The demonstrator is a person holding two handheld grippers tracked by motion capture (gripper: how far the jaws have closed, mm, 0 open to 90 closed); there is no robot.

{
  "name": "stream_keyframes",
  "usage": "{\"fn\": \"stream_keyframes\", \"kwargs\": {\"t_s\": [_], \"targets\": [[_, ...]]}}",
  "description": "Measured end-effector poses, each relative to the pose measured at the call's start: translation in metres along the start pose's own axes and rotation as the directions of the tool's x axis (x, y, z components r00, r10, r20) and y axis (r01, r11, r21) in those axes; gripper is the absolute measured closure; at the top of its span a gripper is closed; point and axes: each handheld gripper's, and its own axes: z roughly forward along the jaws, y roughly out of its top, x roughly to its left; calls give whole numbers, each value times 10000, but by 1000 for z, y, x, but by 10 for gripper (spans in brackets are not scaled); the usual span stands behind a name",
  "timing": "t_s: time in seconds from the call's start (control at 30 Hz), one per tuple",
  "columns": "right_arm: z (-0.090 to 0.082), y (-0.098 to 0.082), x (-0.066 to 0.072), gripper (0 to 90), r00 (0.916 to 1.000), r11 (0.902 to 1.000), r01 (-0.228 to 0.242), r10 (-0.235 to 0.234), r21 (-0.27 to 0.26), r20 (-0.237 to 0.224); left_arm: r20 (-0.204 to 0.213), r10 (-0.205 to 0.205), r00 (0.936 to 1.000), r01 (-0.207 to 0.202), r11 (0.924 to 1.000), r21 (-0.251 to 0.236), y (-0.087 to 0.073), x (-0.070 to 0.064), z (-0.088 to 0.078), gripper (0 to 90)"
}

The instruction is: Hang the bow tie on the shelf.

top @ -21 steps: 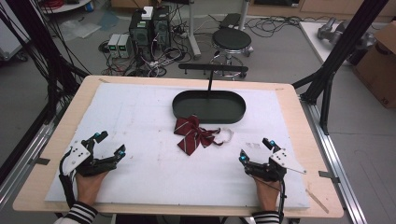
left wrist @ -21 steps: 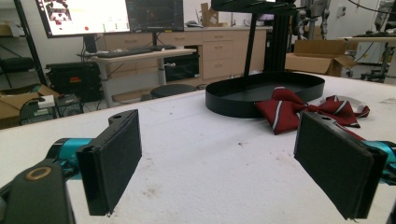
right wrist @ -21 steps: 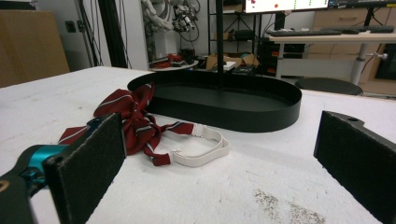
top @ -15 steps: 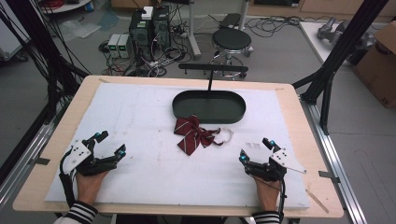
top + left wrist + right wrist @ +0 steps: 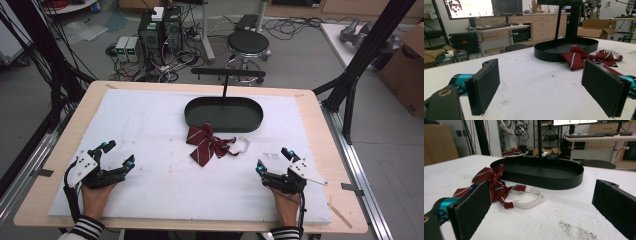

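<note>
Bow tie [image 5: 207,144], dark red with thin white stripes, lies at mid-frame in the high view on the white mat [image 5: 165,185], just below the tray [image 5: 223,114]. Largest is the mat, covering the wooden table [image 5: 60,150]. Next comes the black oval tray with an upright post, upper centre. The tie's white strap [image 5: 242,145] loops to its right. Left gripper [image 5: 118,154] sits lower left and right gripper [image 5: 272,159] lower right, both with jaws spread wide, holding nothing. No readable writing is visible.
</note>
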Motion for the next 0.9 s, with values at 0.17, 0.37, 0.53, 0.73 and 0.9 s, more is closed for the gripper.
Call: {"fn": "stream_keyframes", "kwargs": {"t_s": [0.17, 0.37, 0.53, 0.73, 0.9], "targets": [[2, 1, 1, 13, 9999, 9997, 74, -77, 224, 114, -24, 5, 10000, -5, 10000, 28, 0, 0, 0, 155], [5, 8, 0, 13, 9995, 9981, -171, 155, 597, 273, -45, -51, 10000, 51, 10000, 18, 0, 0, 1, 155], [12, 23, 2, 13, 9982, 9954, 260, -308, 921, 513, -44, -15, 10000, 15, 10000, 37, 0, 0, 0, 155], [22, 46, 1, 13, 9986, 9902, 432, -469, 1327, 254, -48, -6, 10000, 6, 10000, 11, 0, 0, 0, 155], [32, 61, -1, 13, 9989, 9806, 461, -449, 1906, -107, -51, -23, 10000, 23, 10000, 20, 0, 0, 0, 154]]}}
